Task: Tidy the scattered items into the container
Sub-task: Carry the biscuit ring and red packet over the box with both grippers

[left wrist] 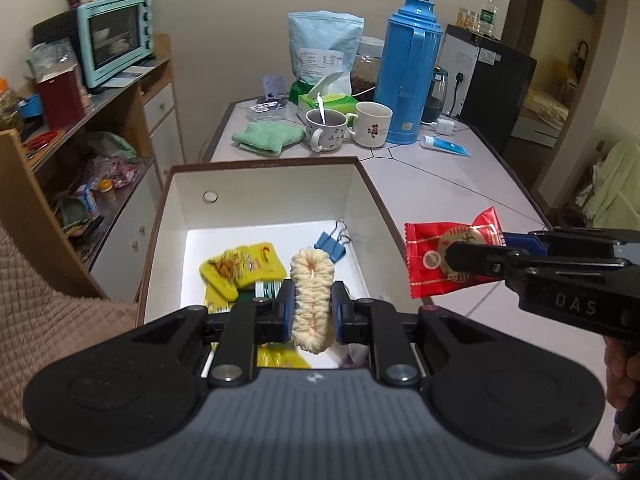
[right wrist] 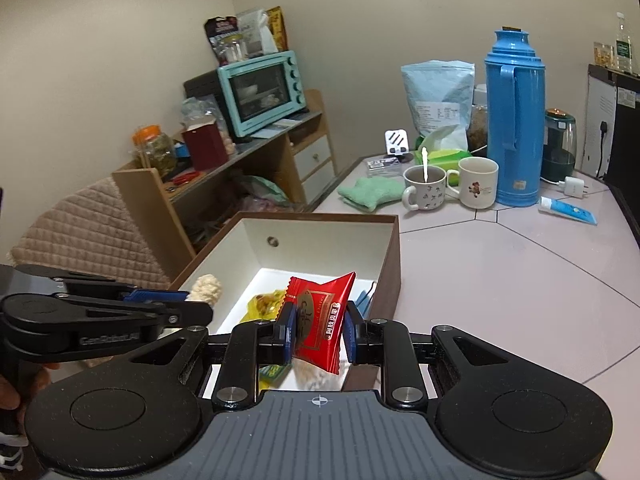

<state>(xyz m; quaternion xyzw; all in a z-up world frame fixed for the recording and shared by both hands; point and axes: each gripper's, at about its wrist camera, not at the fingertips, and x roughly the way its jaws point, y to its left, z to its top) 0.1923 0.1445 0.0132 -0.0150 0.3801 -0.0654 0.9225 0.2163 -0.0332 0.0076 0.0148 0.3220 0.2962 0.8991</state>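
Observation:
A brown box with a white inside (left wrist: 264,184) stands at the table's near left; it also shows in the right wrist view (right wrist: 394,264). Inside lie yellow packets (left wrist: 240,266) and a blue binder clip (left wrist: 331,245). My left gripper (left wrist: 312,308) is shut on a cream knitted scrunchie (left wrist: 312,292) and holds it above the box's near end. My right gripper (right wrist: 318,334) is shut on a red snack packet (right wrist: 320,320) and holds it over the box's right rim. The right gripper with the packet (left wrist: 444,258) shows right of the box in the left wrist view.
At the table's far end stand a blue thermos (left wrist: 410,72), two mugs (left wrist: 348,126), a green cloth (left wrist: 268,138), a tissue pack, a pale blue bag and a tube (left wrist: 446,146). A shelf with a teal oven (left wrist: 116,36) stands left.

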